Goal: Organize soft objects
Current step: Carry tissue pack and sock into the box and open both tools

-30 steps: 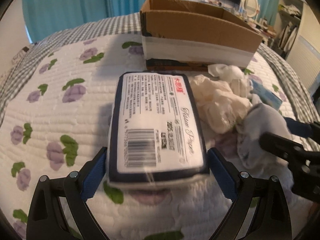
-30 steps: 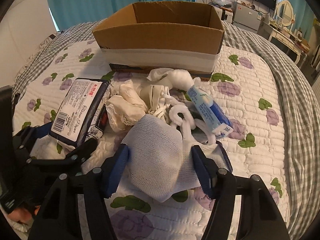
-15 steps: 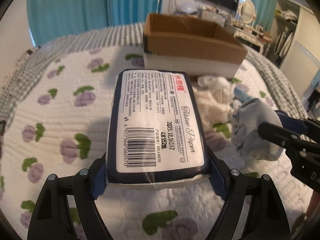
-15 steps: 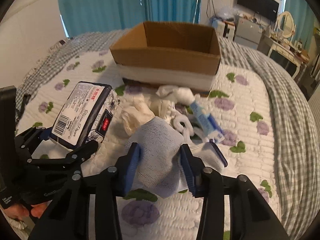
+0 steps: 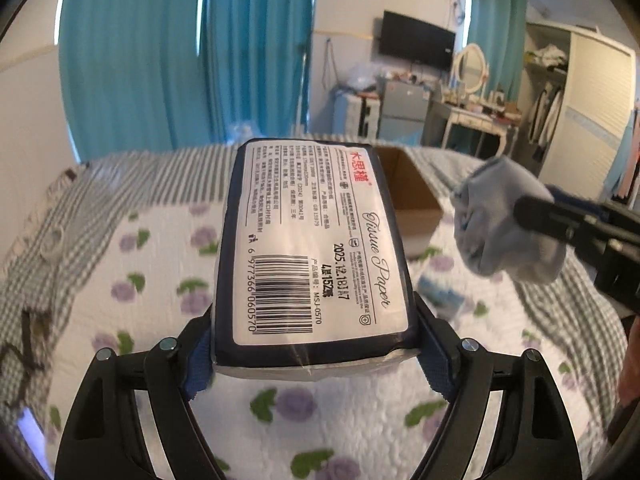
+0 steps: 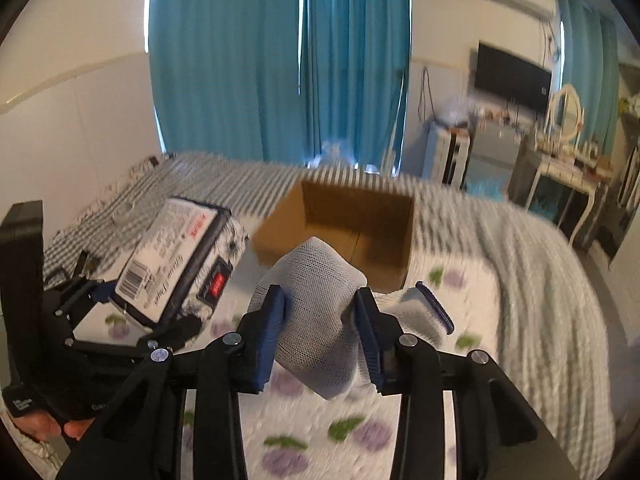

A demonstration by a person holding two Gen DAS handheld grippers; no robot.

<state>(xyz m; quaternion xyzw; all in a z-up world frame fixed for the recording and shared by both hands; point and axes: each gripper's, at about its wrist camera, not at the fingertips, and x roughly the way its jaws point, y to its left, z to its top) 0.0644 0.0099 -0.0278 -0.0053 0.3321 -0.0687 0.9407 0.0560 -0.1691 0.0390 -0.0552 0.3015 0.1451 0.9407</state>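
Observation:
My left gripper (image 5: 314,354) is shut on a dark-blue tissue paper pack (image 5: 312,240) with a white barcode label, held high above the bed. It also shows in the right wrist view (image 6: 176,260). My right gripper (image 6: 320,320) is shut on a pale grey-blue sock (image 6: 316,300), also held up in the air; the sock shows at the right of the left wrist view (image 5: 504,224). The open cardboard box (image 6: 352,220) stands on the quilt beyond both grippers, partly hidden behind the pack in the left wrist view (image 5: 412,196).
The bed has a white quilt with purple flowers (image 5: 132,280) over a grey checked sheet (image 6: 540,280). A blue-and-white item (image 5: 440,292) lies on the quilt below the sock. Teal curtains (image 6: 280,60), a fridge and a dressing table stand behind the bed.
Both grippers have lifted their loads well up off the quilt and tilted toward the box. The right jaws closed tighter on the sock; the pile of soft items dropped out of view.

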